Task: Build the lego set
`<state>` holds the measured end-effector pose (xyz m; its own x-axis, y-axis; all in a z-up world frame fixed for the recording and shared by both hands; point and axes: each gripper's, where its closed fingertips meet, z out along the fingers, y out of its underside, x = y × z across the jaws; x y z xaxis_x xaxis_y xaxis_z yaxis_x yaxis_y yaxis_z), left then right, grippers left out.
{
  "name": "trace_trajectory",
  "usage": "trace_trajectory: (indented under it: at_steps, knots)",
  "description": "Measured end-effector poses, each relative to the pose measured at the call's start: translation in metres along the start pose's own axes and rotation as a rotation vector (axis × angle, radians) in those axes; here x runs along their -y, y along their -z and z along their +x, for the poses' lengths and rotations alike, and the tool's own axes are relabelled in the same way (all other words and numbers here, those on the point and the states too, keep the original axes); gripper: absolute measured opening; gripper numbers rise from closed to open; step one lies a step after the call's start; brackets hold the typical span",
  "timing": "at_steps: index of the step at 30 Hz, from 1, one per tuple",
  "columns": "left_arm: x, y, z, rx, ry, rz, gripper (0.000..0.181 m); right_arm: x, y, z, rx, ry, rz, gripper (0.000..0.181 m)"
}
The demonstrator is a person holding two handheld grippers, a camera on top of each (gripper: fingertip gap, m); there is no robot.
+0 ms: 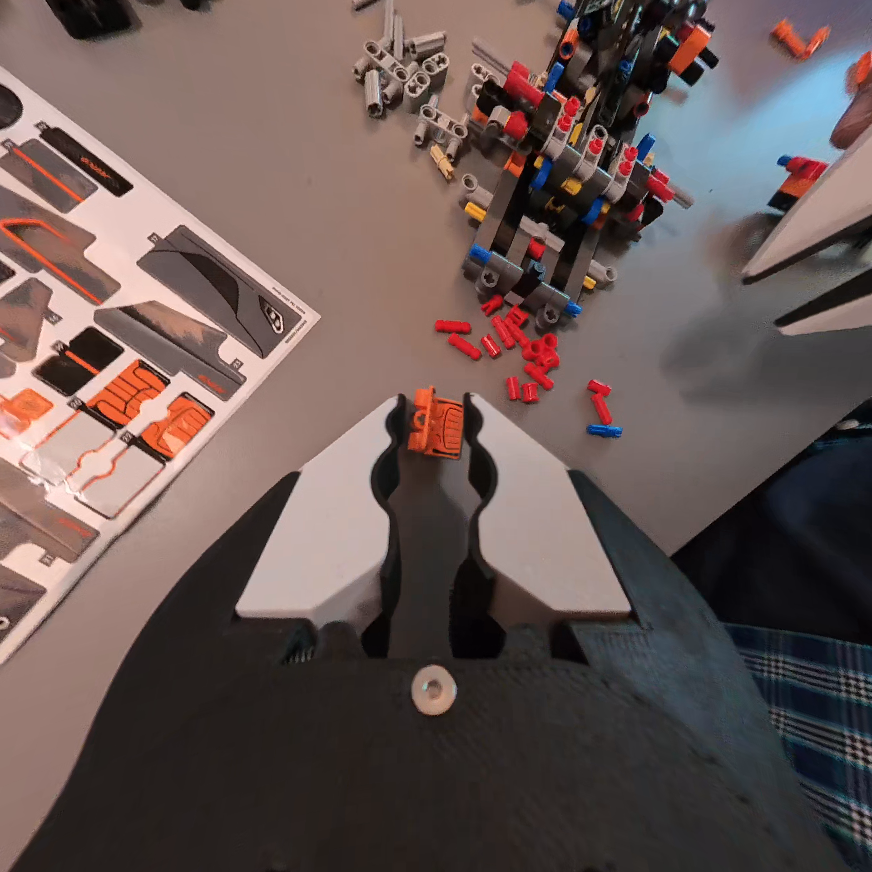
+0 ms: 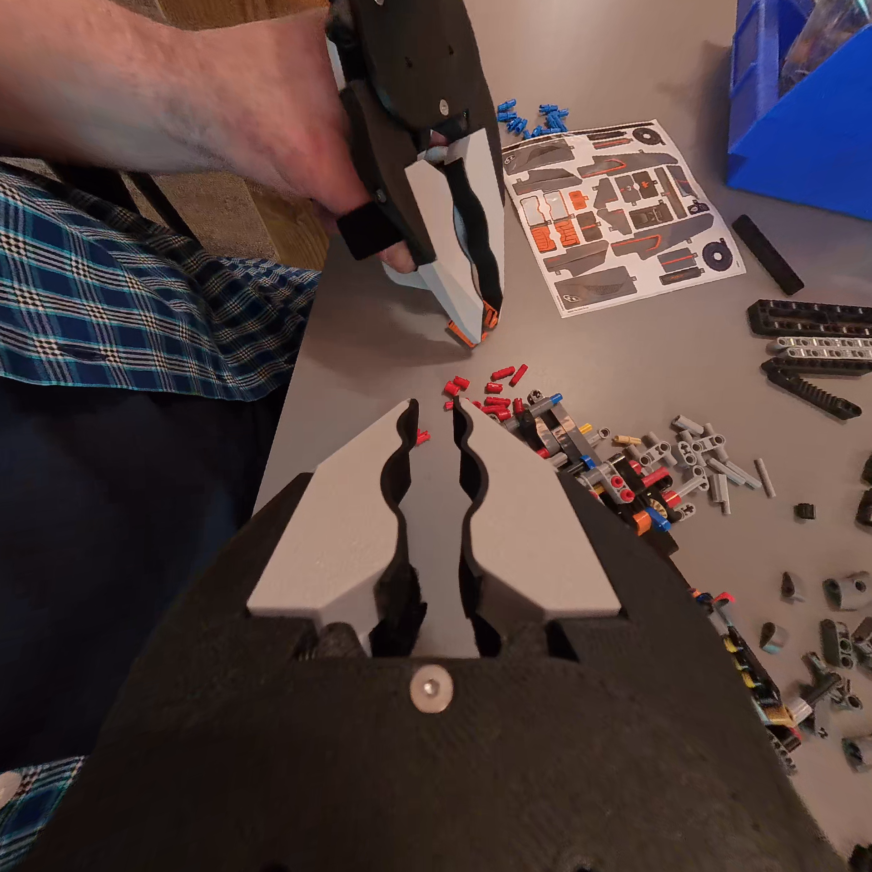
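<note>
My left gripper [image 1: 434, 406] is shut on an orange stickered lego piece [image 1: 436, 427], tips down near the table's front edge; it also shows in the right wrist view [image 2: 483, 330] with the orange piece [image 2: 488, 314] between its tips. The part-built lego model [image 1: 566, 155] stands beyond it, with a scatter of red pins [image 1: 514, 339] at its near end. My right gripper [image 2: 435, 408] is slightly open and empty, just above the red pins [image 2: 495, 391] and the model [image 2: 613, 472].
A sticker sheet [image 1: 118, 330] lies left of the left gripper; it shows too in the right wrist view [image 2: 618, 212]. Grey connectors [image 1: 406, 75], blue pins [image 2: 533, 118], black and grey beams [image 2: 816, 339] and a blue bin [image 2: 811, 132] surround the model. A person's hand [image 2: 236, 104] holds the left gripper. The left gripper's tips are roughly 11 cm from the right gripper's.
</note>
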<state>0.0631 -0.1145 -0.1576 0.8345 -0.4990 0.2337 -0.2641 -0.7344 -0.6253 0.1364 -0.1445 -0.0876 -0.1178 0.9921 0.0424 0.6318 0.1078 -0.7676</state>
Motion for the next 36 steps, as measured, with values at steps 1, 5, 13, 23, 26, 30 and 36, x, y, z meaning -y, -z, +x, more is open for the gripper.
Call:
trace_trajectory:
  at_steps: [1, 5, 13, 23, 26, 30, 36]
  knots:
    - [0.001, 0.000, 0.000, -0.003, -0.024, -0.006, 0.017, 0.000, 0.001, 0.001, -0.002, -0.002, 0.003, 0.012]
    - [-0.001, 0.001, -0.004, 0.012, -0.123, -0.041, 0.010, 0.001, 0.005, 0.004, -0.007, -0.008, 0.019, 0.012]
    - [-0.006, 0.002, 0.005, -0.079, -0.256, -0.082, 0.010, 0.001, 0.008, 0.008, -0.012, -0.025, 0.034, 0.013]
    - [-0.004, 0.017, 0.003, -0.055, -0.230, -0.008, 0.042, -0.007, 0.022, 0.014, -0.030, -0.071, 0.052, 0.016]
    - [-0.009, 0.021, 0.005, -0.029, -0.203, 0.018, 0.041, -0.011, 0.022, 0.010, -0.020, -0.074, 0.051, 0.016]
    - [-0.012, 0.019, 0.006, 0.007, -0.166, 0.031, 0.038, -0.012, 0.019, 0.006, -0.004, -0.070, 0.051, 0.015]
    - [-0.013, 0.014, 0.000, 0.037, -0.138, 0.045, 0.017, -0.013, 0.018, 0.005, 0.003, -0.073, 0.051, 0.014]
